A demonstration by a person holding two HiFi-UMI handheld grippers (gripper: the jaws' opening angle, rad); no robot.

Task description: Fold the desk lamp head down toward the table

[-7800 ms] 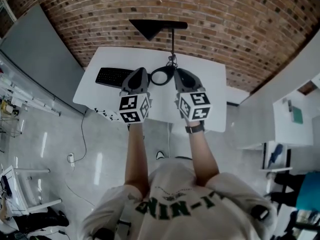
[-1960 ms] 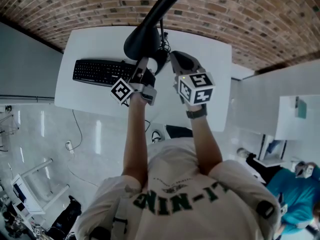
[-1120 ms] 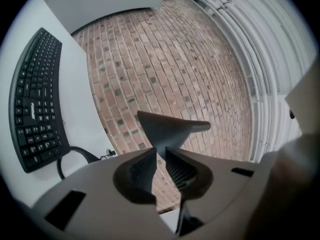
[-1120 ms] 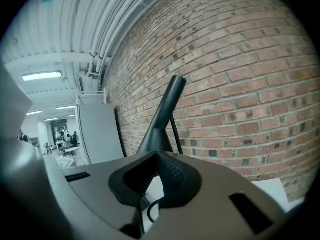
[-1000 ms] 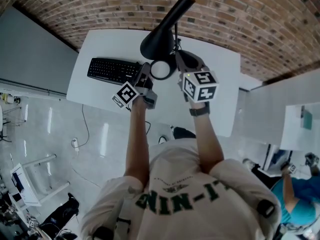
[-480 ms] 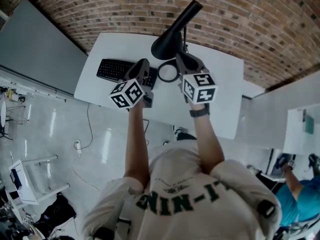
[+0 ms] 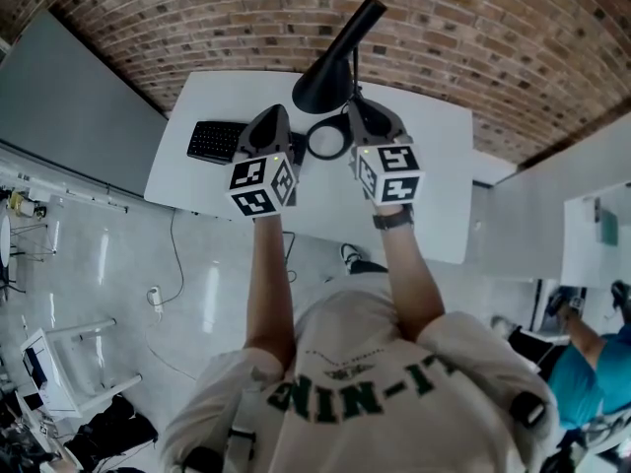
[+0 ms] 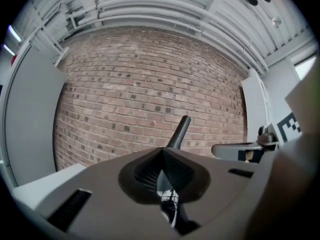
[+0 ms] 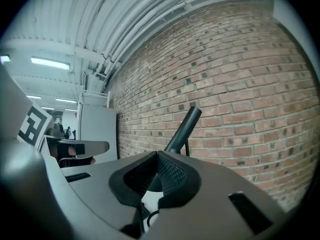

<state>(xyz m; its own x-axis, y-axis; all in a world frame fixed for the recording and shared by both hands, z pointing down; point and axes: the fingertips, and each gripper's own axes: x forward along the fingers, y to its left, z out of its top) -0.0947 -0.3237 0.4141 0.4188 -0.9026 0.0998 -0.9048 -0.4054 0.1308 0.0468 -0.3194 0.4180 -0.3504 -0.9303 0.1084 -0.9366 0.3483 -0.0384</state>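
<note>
— Where's the lamp head [image 7: 325, 82]?
— Tilted up, mid far edge of the counter [image 7: 434, 166]. The left hand-held gripper [image 7: 274, 118] and right hand-held gripper [image 7: 366, 116] are both closed and empty
— Risk?
— Closed jaws could skid off the cone, toppling it

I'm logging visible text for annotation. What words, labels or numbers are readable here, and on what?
Shirt: green lettering, creased, not reliably readable.
Keyboard: key legends too small to read.
Cubes on left gripper and right gripper: square markers only, no words.
</note>
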